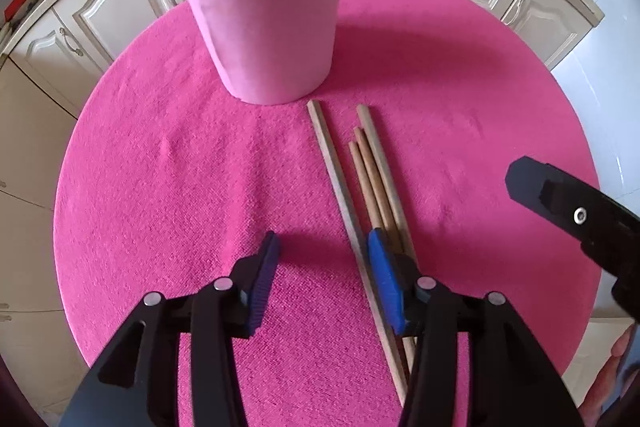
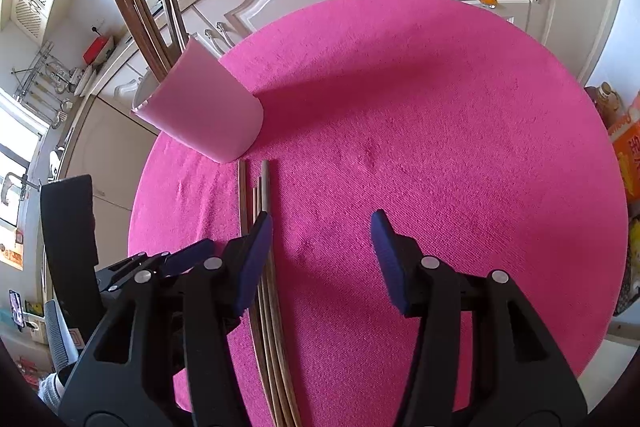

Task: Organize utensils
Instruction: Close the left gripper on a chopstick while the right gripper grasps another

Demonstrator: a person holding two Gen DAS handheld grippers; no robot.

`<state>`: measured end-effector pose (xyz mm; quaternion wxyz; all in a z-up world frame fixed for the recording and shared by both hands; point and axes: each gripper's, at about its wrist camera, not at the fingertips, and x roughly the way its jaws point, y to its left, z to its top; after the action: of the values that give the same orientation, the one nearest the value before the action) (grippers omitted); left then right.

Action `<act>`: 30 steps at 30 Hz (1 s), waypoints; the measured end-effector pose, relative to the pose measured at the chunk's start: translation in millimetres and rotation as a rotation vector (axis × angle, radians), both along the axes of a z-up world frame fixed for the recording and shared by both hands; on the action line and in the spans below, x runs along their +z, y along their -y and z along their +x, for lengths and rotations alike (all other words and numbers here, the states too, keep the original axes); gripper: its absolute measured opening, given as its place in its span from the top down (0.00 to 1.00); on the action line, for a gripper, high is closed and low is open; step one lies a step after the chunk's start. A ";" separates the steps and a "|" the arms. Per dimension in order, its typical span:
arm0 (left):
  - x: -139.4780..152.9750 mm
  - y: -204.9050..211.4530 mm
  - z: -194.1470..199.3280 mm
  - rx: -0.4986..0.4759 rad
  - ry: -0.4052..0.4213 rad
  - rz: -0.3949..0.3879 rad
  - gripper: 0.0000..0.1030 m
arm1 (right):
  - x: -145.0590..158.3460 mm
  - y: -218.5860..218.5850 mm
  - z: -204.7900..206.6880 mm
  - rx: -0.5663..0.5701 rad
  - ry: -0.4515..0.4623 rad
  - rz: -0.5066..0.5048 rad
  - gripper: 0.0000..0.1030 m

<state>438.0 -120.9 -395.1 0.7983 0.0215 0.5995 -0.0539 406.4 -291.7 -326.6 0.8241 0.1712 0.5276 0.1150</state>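
The left gripper (image 1: 324, 267), jaws apart and empty, hangs over four chopsticks (image 1: 374, 183) lying just before the pink cup (image 1: 264, 15), apparently to pick one; the right gripper (image 2: 322, 259) waits open, empty.

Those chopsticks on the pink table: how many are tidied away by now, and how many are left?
Done: several chopsticks already stand in the pink cup. In hand: nothing; the left tongs are open, straddling the outermost of four loose chopsticks on the pink table. The right tongs are open, empty. Left: those four.
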 end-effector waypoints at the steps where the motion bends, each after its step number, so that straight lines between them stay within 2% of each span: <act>1: -1.0 1.6 0.0 -0.004 0.001 0.013 0.54 | -0.3 -0.2 -0.1 0.001 -0.001 -0.001 0.50; 4: -3.0 9.5 3.2 -0.012 0.005 0.046 0.54 | -1.4 1.2 -0.1 -0.001 -0.006 -0.001 0.50; 10: -3.5 7.9 3.8 -0.021 0.007 0.040 0.55 | -4.6 1.6 -0.6 0.003 -0.025 -0.008 0.50; 12: -1.2 -0.4 0.9 -0.014 0.011 0.023 0.60 | -6.1 1.4 -0.5 0.008 -0.035 -0.009 0.50; 14: 0.6 -9.3 0.0 0.003 0.012 0.011 0.75 | -7.0 0.1 -0.8 0.012 -0.040 -0.012 0.50; 16: 2.0 -23.0 -2.8 0.017 0.008 -0.007 0.85 | -8.5 -2.7 -0.5 0.020 -0.051 -0.013 0.50; 20: 2.9 -42.7 -2.2 0.044 -0.014 -0.061 0.94 | -11.3 -15.1 0.0 0.055 -0.072 -0.036 0.50; 24: 3.8 -62.3 -5.2 0.085 -0.032 -0.115 0.94 | -14.1 -29.0 -0.7 0.094 -0.089 -0.060 0.50; 28: 6.9 -76.4 -9.1 0.105 -0.030 -0.136 0.94 | -16.9 -42.8 -1.0 0.129 -0.106 -0.092 0.51; 30: 8.8 -79.4 -11.5 0.108 -0.026 -0.138 0.94 | -19.5 -49.5 0.1 0.151 -0.118 -0.126 0.57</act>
<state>426.5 -41.5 -386.3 0.7917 -0.0666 0.6050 -0.0523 406.5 -242.3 -346.1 0.7896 0.0851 0.5929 0.1332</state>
